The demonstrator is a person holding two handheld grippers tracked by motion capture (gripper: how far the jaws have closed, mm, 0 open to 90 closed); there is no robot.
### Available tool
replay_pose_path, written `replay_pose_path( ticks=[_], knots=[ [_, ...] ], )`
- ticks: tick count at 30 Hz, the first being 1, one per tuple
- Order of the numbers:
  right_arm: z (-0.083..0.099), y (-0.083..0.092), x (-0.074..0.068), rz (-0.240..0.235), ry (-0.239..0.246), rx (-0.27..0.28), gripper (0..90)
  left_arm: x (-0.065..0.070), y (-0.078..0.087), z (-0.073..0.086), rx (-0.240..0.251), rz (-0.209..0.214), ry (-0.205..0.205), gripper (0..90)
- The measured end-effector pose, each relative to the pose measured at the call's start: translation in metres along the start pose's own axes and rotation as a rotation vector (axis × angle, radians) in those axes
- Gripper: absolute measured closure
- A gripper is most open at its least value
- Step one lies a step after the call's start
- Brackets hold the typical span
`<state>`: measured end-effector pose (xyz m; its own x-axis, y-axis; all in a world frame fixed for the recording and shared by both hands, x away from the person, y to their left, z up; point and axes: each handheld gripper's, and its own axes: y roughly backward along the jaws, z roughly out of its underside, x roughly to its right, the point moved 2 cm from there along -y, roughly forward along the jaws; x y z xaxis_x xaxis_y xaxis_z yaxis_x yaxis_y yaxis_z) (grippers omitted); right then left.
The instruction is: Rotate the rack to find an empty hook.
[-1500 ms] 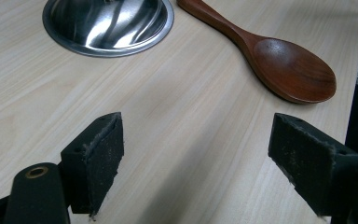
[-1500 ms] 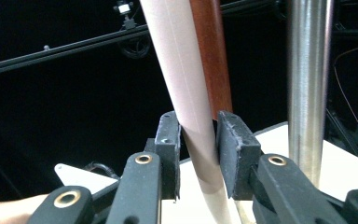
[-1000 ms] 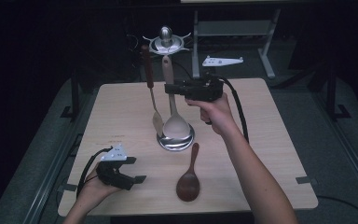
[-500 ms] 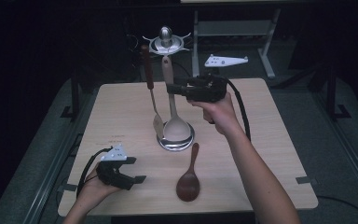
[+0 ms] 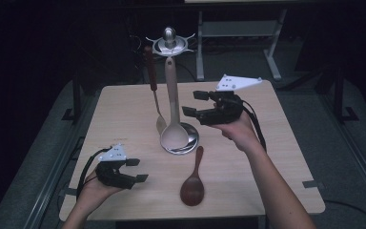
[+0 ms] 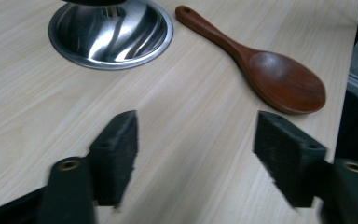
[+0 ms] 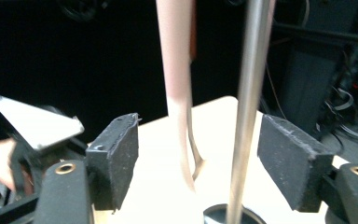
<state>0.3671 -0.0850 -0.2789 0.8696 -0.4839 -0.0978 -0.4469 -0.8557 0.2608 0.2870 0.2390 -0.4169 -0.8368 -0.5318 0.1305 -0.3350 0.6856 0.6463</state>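
Pale wood table (image 5: 124, 109), left gripper (image 6: 196, 154) jaws spread before wooden spoon (image 6: 265, 70), right gripper (image 5: 195, 107) jaws just opened

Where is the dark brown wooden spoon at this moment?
In the high view, the dark brown wooden spoon lies flat on the table's near side, just in front of the steel rack base, between both hands.

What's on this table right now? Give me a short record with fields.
Stand: metal utensil rack, round base on the table
Hanging: pale ladle; dark-handled utensil
Lying flat: brown wooden spoon, in front of the base
Right gripper: empty, beside the ladle, jaws just opened
Left gripper: open, empty, jaws narrowed slightly, near table's front left
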Motion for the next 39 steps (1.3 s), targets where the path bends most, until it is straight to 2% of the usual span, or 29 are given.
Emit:
replay_pose_path(
  ticks=[1,3,6,15,17,19,22,24,27,32,35,39],
  knots=[
    [0.005,0.002,0.001,0.011,-0.003,-0.008,27.2,0.002,0.001,-0.002,0.012,0.005,0.017,34.4],
    [0.016,0.005,0.003,0.024,0.0,-0.024,25.9,0.003,0.006,-0.008,0.006,0.009,0.024,40.4],
    [0.033,0.013,0.007,0.036,-0.006,-0.034,24.4,0.004,0.012,-0.017,0.008,0.014,0.024,44.5],
    [0.08,0.036,0.018,0.121,-0.052,-0.094,19.4,-0.001,0.031,-0.057,0.011,0.004,0.025,48.3],
    [0.088,0.039,0.019,0.13,-0.056,-0.106,19.0,-0.002,0.034,-0.067,0.019,0.015,0.03,51.8],
    [0.1,0.041,0.018,0.14,-0.068,-0.124,18.9,-0.003,0.039,-0.08,0.036,0.046,0.034,60.1],
    [0.111,0.043,0.018,0.14,-0.081,-0.144,19.1,-0.004,0.044,-0.096,0.033,0.05,0.015,71.5],
    [0.116,0.041,0.018,0.138,-0.08,-0.163,19.1,-0.005,0.05,-0.111,0.025,0.046,-0.008,79.0],
    [0.123,0.028,0.02,0.154,-0.057,-0.223,18.3,-0.005,0.06,-0.131,0.037,0.054,-0.027,89.7],
    [0.131,0.006,0.026,0.138,-0.059,-0.251,19.5,-0.004,0.072,-0.162,0.009,0.052,-0.064,89.9],
    [0.135,-0.005,0.03,0.131,-0.059,-0.252,21.2,-0.005,0.081,-0.181,0.021,0.054,-0.071,89.9],
    [0.145,-0.022,0.044,0.112,-0.059,-0.252,26.4,-0.009,0.09,-0.204,0.038,0.06,-0.074,89.9]
  ],
)
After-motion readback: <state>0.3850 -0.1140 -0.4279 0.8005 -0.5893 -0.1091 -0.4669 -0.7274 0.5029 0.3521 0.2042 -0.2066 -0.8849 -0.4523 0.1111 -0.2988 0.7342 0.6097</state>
